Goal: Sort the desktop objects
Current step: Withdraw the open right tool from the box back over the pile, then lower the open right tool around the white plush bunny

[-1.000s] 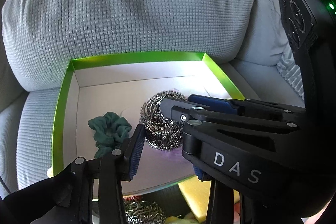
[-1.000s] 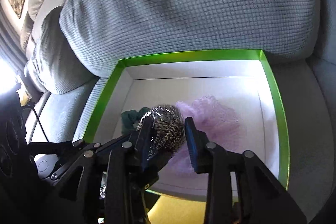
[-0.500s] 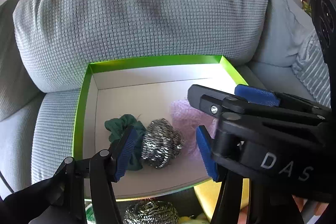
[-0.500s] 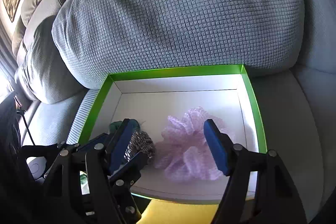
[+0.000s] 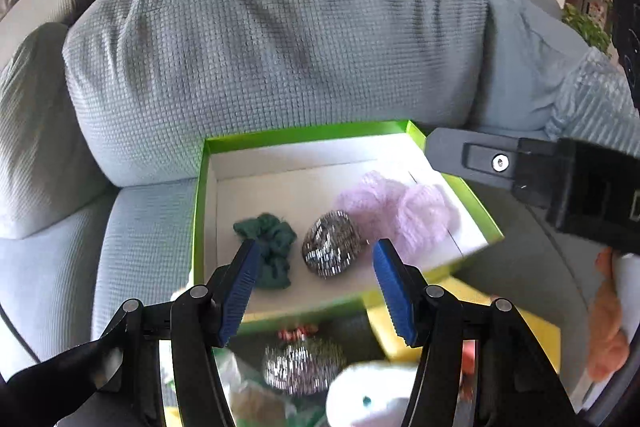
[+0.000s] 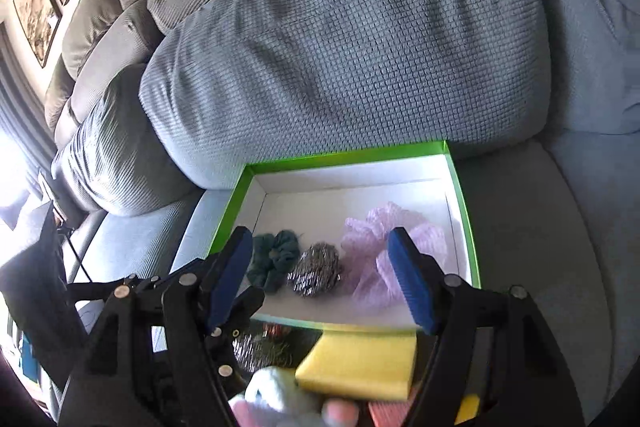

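The box (image 5: 202, 211) on the sofa holds three soft things along its near edge; both grippers, left gripper (image 5: 316, 291) and right gripper (image 6: 320, 279), hang wide and hold nothing.

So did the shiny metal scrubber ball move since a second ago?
Yes. The steel wool scrubber left the right gripper and now lies on the green box floor, between the green scrunchie and purple mesh pouf.

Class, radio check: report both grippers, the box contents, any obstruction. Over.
Left gripper open, empty. Right gripper open, empty. Green box holds scrunchie, steel scourer, purple mesh puff. Nothing blocking.
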Demonstrator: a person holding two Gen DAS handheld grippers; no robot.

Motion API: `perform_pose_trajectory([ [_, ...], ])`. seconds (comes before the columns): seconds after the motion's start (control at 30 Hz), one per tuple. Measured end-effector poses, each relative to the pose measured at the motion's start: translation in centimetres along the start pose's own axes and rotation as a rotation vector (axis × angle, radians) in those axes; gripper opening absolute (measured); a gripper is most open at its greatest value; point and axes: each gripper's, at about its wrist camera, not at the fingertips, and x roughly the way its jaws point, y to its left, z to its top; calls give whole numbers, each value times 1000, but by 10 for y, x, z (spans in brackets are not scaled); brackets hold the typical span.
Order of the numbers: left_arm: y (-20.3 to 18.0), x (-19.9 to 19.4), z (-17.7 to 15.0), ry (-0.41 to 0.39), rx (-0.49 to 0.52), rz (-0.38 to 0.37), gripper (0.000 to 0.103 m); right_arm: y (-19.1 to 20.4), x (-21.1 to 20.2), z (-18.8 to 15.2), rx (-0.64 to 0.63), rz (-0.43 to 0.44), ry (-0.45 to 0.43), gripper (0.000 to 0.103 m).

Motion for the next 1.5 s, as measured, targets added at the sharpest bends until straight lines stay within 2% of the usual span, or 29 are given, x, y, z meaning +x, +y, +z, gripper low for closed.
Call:
perform_pose_trajectory([
  [0.3,-11,-37,-37,-4,35,-36,60,3,-39,-29,-63,6,17,70],
  [0.5,-18,-56,-54,-23,35,-26,60,10,-60,-34,-109,-9,-22,70],
  [0.77,-28,-74,-72,-54,49,-11,60,18,-82,-52,-179,-30,2,70],
  [1.13,-39,-80,-92,-62,74,48,60,13,-81,-97,-199,-70,62,71],
  [1.5,-33,-63,-117,-6,59,31,60,7,-58,-128,-165,-75,127,71],
])
